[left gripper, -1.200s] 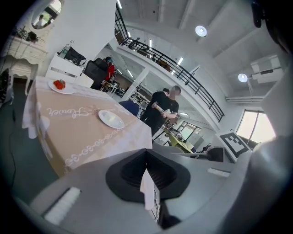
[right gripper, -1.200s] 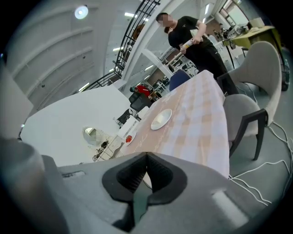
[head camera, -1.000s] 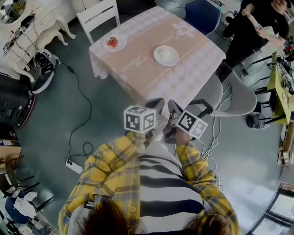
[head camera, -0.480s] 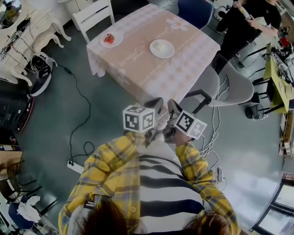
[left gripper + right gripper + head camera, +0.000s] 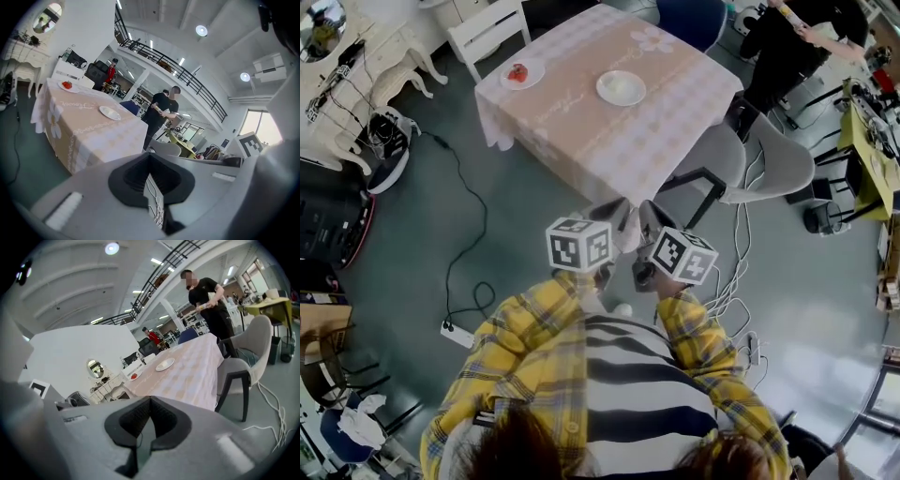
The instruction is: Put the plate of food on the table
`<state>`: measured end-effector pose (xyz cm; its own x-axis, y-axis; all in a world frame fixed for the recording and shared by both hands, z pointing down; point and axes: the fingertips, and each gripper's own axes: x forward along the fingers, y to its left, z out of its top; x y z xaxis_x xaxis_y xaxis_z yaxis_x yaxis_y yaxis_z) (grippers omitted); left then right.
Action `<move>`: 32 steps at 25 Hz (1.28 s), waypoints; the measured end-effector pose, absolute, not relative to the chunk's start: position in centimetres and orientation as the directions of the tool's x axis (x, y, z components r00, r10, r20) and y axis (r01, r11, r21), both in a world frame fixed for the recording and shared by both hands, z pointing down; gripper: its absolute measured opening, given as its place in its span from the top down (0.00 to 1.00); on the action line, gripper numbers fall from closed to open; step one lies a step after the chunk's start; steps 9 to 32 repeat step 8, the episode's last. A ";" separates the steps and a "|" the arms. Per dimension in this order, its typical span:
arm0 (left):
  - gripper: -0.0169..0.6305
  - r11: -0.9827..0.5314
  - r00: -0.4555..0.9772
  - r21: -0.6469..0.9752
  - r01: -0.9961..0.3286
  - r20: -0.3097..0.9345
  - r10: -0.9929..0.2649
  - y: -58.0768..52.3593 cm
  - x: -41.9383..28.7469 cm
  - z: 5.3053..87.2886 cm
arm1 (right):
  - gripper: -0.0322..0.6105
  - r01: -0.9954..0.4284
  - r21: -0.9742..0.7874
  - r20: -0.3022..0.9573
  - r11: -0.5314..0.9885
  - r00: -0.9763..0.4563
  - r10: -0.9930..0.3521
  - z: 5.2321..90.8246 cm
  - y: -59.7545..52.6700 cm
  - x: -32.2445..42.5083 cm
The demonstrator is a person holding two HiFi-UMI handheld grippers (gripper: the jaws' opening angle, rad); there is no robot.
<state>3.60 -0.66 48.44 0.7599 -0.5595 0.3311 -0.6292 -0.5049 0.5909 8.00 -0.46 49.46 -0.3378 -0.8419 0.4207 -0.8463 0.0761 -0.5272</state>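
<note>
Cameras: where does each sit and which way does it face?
Head view: on the head, looking steeply down at the table; shows plaid sleeves, left gripper, right gripper.
Left gripper view: on that gripper, facing the table; shows its shut jaws.
Right gripper view: on that gripper, facing the table too; shows its shut jaws.
All share the red-food plate and the white plate.

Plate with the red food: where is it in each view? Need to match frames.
Head view: plate with red food, upper left, near a corner of the table.
Left gripper view: same plate, left, table's far end.
Right gripper view: same plate, left of centre, small.
Shared landmark: empty white plate on that table.
</note>
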 end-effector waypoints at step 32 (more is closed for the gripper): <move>0.97 -0.534 0.763 0.561 -0.633 0.334 -0.554 3.8 7.3 47.7 | 0.95 -0.909 -0.400 0.438 0.120 -0.304 -0.846 49.4 4.0 10.7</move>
